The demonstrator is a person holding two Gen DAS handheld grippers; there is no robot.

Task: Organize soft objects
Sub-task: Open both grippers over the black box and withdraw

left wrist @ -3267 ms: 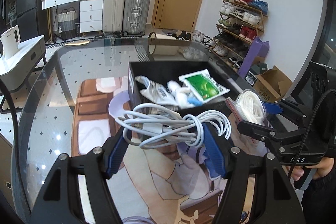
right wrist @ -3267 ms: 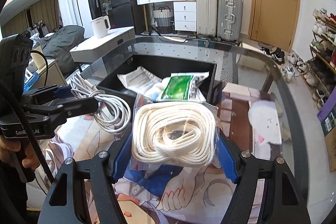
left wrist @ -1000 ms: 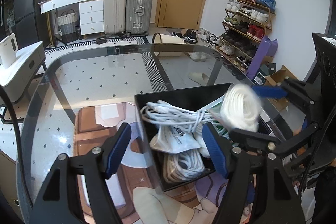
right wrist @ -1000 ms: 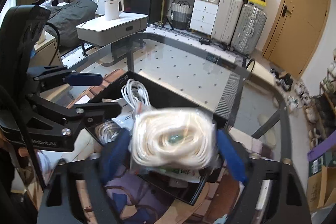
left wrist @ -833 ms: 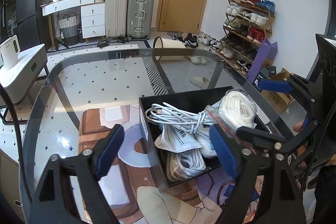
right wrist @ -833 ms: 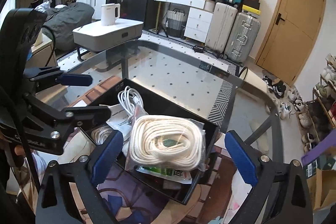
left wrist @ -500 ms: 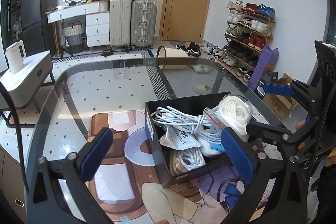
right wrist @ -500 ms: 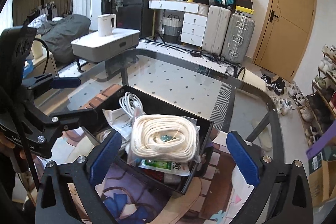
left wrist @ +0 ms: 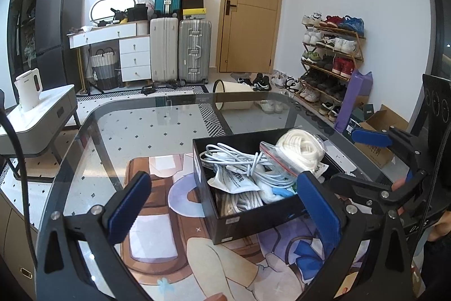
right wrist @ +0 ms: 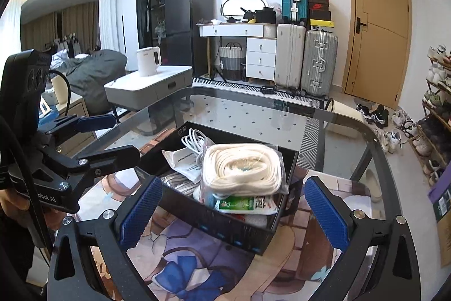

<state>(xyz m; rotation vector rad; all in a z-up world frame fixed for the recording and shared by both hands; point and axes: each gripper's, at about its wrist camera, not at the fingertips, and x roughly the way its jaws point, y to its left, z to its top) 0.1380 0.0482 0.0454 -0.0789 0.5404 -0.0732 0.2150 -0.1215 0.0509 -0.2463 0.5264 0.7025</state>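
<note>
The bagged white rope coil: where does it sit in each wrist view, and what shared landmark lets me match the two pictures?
Left wrist: the bagged white rope coil lies right of centre, at the far right end of the black box, beside the white cable bundle.
Right wrist: the coil is at centre, on top of the box's contents.
Shared landmark: the silver suitcase by the wooden door.
</note>
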